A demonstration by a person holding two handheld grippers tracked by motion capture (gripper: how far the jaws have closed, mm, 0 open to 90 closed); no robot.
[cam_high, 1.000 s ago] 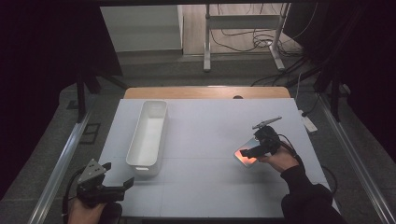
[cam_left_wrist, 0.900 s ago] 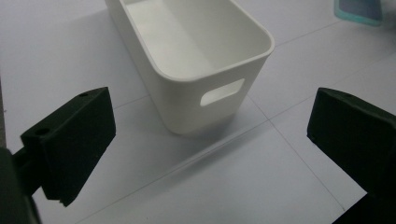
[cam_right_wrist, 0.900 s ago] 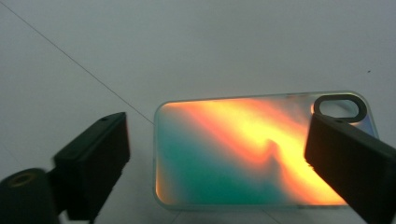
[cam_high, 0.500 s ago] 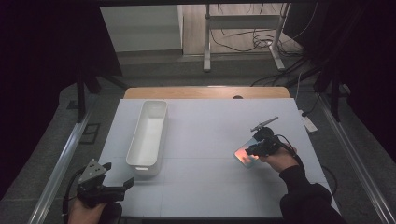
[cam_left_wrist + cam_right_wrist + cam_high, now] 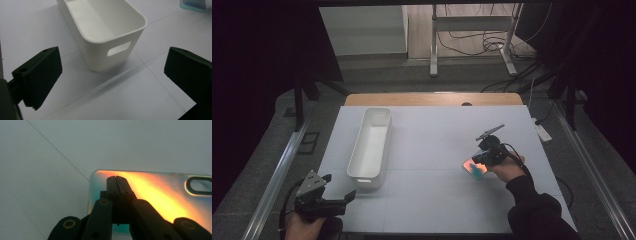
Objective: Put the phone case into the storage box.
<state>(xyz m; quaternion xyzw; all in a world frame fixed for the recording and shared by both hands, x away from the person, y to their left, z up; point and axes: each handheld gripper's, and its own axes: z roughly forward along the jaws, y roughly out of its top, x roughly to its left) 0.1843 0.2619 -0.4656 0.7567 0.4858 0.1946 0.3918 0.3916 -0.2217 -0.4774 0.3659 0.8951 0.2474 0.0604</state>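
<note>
— Well, starting big: white table (image 5: 432,125), pale and broad, running from the near edge to a wooden strip at the far side.

— Next down in size?

— Long white bin (image 5: 371,145), left of centre, set lengthwise from near to far. Looks empty inside. Shows a handle slot in the near end wall in the left gripper view.

— And on the left, nearer still?

— Left gripper (image 5: 343,199), at the near left corner, carried by the left hand (image 5: 302,227). Points toward the bin's near end and stops short of touching. Jaws spread wide, with nothing between the pads.

— Over on the right?

— Right gripper (image 5: 479,159), right of centre, held by the right hand (image 5: 507,167) at the end of a dark sleeve. Carries a grey plate jutting toward the far side. Jaws drawn fully together, pad against pad, having just been closing.

— Pinching anything?

— Cannot tell. No visible gap between the pads in the right gripper view; tips poised directly over the phone case (image 5: 155,192).

— Whereabouts for that case, then?

— On the table, right of centre, well apart from the bin and just left of the right hand. Glows orange and teal, with a camera cut-out near one end.
</note>
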